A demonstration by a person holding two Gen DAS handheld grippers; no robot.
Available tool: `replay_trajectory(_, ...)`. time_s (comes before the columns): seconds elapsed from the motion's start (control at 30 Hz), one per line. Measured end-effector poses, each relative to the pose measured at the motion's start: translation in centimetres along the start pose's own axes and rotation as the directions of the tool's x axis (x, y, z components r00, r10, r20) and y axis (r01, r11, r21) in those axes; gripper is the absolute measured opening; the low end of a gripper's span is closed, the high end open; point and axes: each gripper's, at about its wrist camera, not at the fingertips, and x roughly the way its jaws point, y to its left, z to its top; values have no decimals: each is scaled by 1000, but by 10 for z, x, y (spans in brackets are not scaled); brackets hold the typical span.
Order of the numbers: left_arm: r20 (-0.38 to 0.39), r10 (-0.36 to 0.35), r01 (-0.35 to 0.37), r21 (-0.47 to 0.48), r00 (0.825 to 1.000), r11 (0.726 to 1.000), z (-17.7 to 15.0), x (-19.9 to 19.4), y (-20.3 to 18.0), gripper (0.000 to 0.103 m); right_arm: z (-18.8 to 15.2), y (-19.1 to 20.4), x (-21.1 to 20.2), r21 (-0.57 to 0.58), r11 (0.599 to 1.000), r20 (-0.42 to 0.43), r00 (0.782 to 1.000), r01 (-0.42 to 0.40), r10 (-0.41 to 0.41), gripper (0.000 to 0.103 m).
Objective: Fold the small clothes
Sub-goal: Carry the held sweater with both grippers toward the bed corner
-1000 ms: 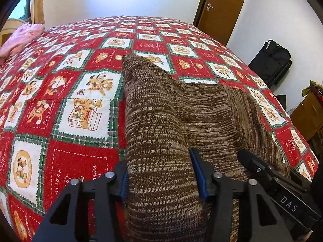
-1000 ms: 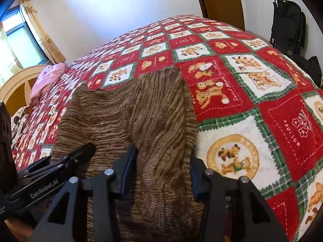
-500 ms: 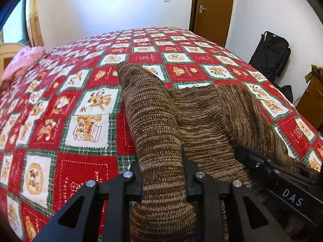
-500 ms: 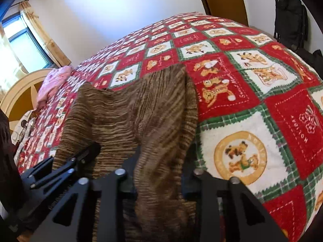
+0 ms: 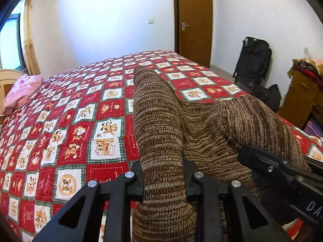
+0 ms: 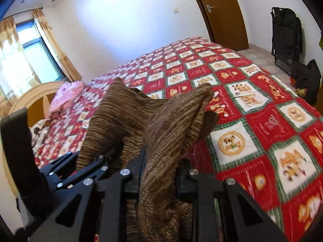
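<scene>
A brown knitted garment [image 5: 161,111] is lifted off the red patchwork bedspread [image 5: 70,121], and its far end still rests on it. My left gripper [image 5: 163,179] is shut on the garment's near left edge, the knit bunched between its pads. In the right wrist view the garment [image 6: 121,121] hangs in folds, and my right gripper [image 6: 160,173] pinches its near right edge while its jaws are still closing. Each gripper shows in the other's view: the right gripper [image 5: 282,171] at the right, the left gripper [image 6: 80,167] at the left.
A pink cloth [image 5: 22,88] lies at the bed's far left by the wooden headboard [image 6: 30,100]. A brown door [image 5: 193,20], a black bag [image 5: 254,60] and a wooden cabinet [image 5: 302,96] stand beyond the bed's right side.
Both grippers closed on the garment's near edge and rose, lifting it off the bedspread. The garment lay flat before and now hangs bunched between them.
</scene>
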Motion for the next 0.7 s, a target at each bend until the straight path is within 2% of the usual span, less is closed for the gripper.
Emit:
replay_trajectory(0.23, 33, -70, 69, 44, 997, 997, -10, -46, -21, 24, -13, 7, -54, 10, 1000, 39, 999, 1, -2, 25)
replay_trajectory(0.37, 31, -106, 104, 71, 994, 992, -21, -63, -35, 24, -27, 5, -76, 3, 1000, 54, 998, 29, -29, 25)
replay_trajectory(0.7, 4, -126, 125, 100, 992, 987, -49, -78, -60, 24, -57, -11, -97, 26, 997, 42, 997, 67, -68, 25)
